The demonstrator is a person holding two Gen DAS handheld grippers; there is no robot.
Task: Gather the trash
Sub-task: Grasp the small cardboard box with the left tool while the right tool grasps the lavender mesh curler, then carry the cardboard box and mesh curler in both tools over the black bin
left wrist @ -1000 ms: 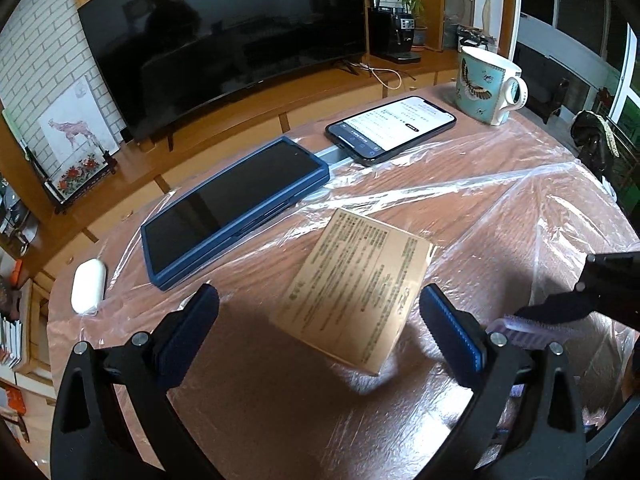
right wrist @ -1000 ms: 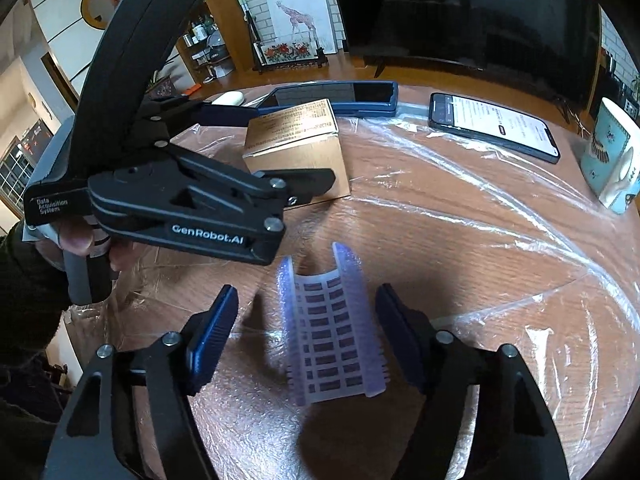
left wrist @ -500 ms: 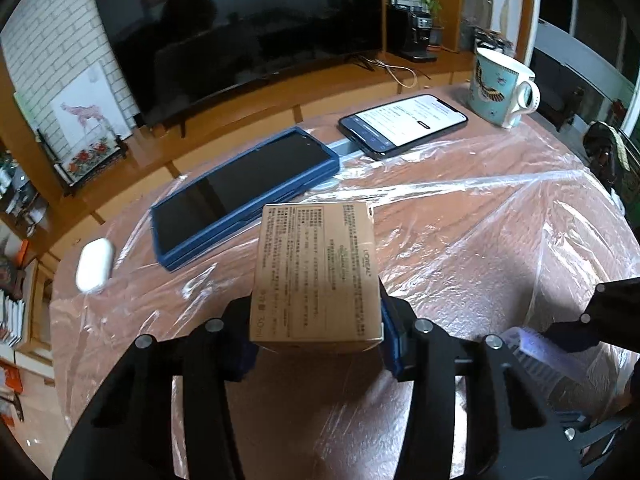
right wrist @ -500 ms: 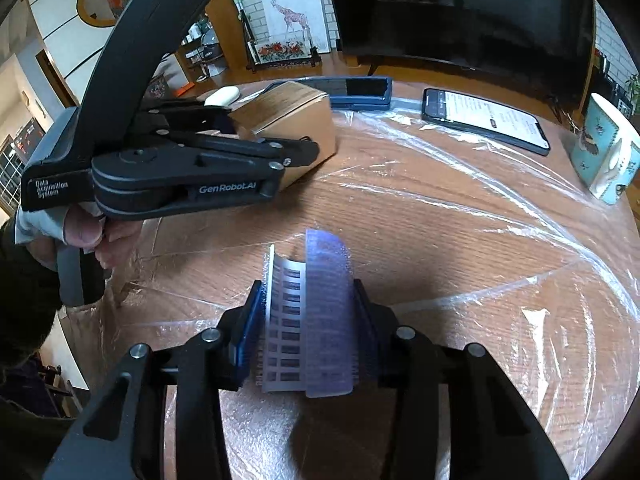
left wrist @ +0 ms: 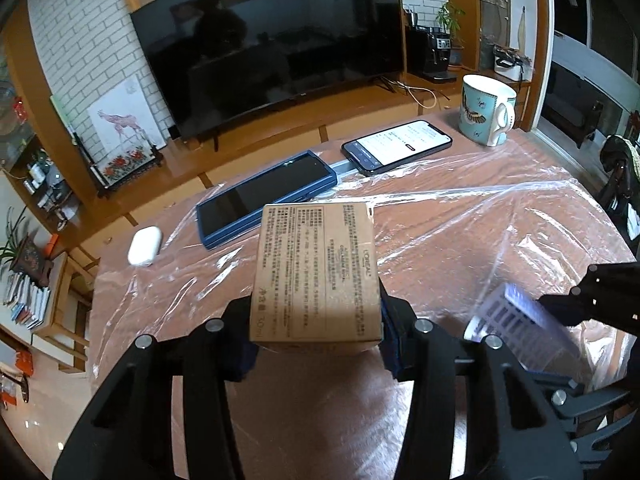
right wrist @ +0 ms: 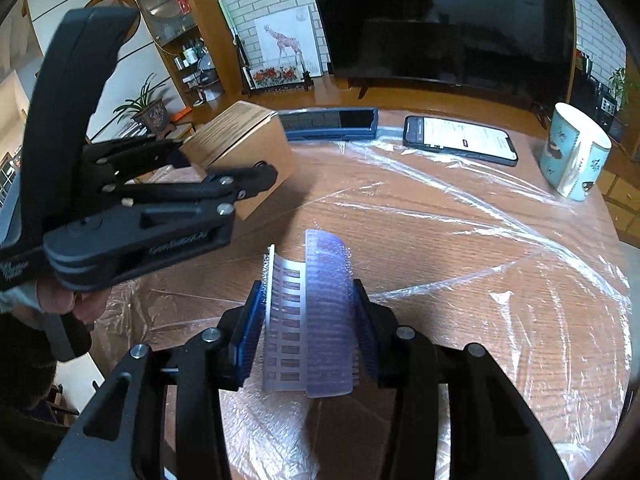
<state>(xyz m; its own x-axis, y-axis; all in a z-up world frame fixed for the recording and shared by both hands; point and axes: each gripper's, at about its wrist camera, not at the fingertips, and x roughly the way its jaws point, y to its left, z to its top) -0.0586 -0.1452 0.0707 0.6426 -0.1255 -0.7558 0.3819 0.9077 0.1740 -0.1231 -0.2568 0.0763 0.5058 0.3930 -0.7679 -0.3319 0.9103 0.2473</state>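
A brown cardboard box (left wrist: 316,272) printed with black text hangs above the round wooden table (left wrist: 460,248), with my left gripper (left wrist: 316,340) shut on its sides. In the right wrist view the same box (right wrist: 244,148) and the left gripper (right wrist: 224,168) show at the left, lifted off the table. My right gripper (right wrist: 308,320) is shut on a purple plastic hair roller (right wrist: 312,312), squeezed and curled between the blue pads. In the left wrist view the roller (left wrist: 516,324) shows at the right, held up off the table.
Clear plastic film (right wrist: 480,216) covers the table. At its far side lie a blue-cased tablet (left wrist: 264,196), a lit phone (left wrist: 396,144), a white earbud case (left wrist: 144,246) and a teal mug (left wrist: 486,110). A large TV (left wrist: 272,40) stands behind. A person's hand (right wrist: 60,300) holds the left gripper.
Both grippers went from open to shut: the left onto the box, the right onto the roller. Both then rose, lifting box and roller off the table.
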